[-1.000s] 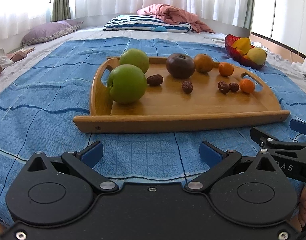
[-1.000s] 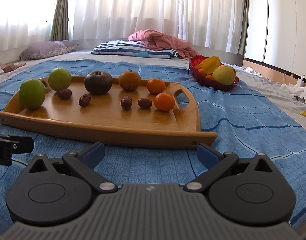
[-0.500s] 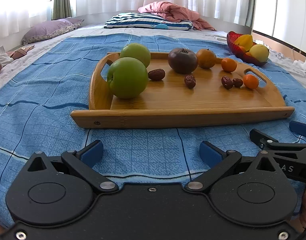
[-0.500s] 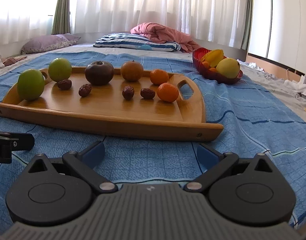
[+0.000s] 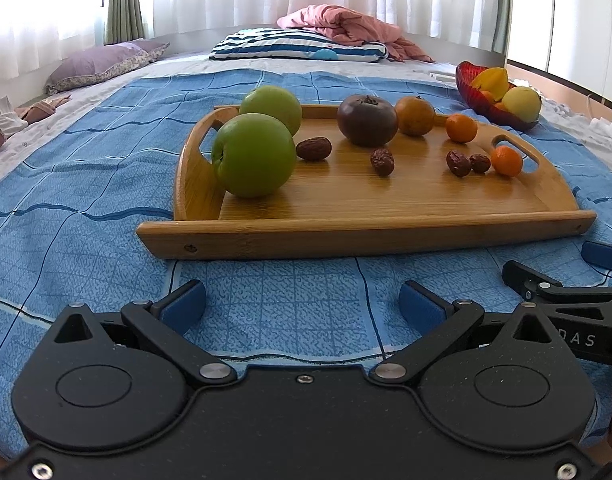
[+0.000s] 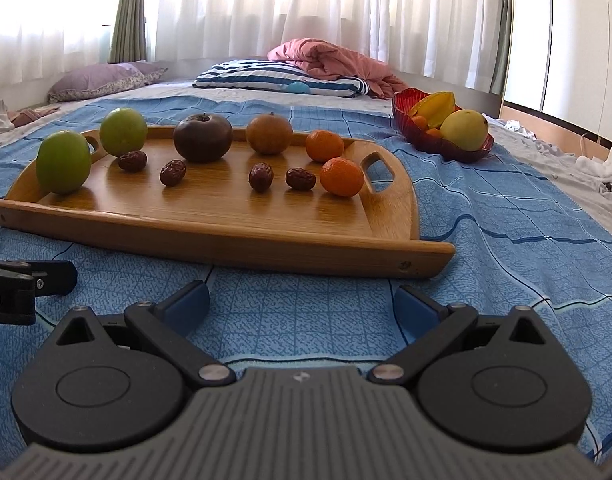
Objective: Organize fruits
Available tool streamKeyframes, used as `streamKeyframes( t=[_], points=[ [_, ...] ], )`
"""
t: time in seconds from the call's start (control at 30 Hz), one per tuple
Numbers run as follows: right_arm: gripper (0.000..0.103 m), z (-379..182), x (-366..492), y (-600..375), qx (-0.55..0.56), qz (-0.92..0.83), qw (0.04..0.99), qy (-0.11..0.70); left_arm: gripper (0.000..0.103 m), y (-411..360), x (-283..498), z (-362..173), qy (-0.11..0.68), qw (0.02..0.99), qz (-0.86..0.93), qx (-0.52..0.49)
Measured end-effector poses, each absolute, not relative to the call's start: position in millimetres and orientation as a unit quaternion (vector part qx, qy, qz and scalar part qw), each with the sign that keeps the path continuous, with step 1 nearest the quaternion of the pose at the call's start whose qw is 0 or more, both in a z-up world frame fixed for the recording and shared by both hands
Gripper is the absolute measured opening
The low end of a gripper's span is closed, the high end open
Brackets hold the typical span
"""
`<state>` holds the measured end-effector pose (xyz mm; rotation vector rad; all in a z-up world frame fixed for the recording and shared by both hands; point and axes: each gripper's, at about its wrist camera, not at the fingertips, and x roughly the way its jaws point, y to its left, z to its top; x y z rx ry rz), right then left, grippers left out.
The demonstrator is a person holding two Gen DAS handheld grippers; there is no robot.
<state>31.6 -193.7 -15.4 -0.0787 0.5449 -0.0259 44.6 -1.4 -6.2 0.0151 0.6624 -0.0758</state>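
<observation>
- Left gripper [image 5: 302,306], right gripper [image 6: 302,304]: blue-padded fingers spread wide, holding nothing, low over the blue checked bedspread [image 6: 506,208].
- Rectangular bamboo tray [image 6: 226,236]: carries green apples, dark round fruit, oranges, wrinkled dates.
- Red glass bowl [image 5: 472,92]: holds yellow fruit, partly hidden behind its rim.

We look low and forward along each gripper's fingers toward the wooden tray [image 5: 362,236], both cameras sitting near its front edge just above the blue bedspread [image 5: 86,184]. Our left wrist view faces the tray's left half, while our right wrist view stands off the tray's [image 6: 210,236] right front corner. Both views share the whole tray, the red fruit bowl [image 6: 438,142] beyond its right handle, and the striped pillow [image 5: 298,46] behind it.
</observation>
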Motion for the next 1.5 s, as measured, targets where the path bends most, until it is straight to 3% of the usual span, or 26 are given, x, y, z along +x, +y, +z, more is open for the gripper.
streamKeyframes(
  t=[1.5],
  points=[
    [0.103, -16.4, 31.2, -193.2, -0.044, -0.012, 0.963, 0.267, 0.103, -2.2, 44.7, -7.8, 0.325, 0.945, -0.035, 0.010]
  ],
)
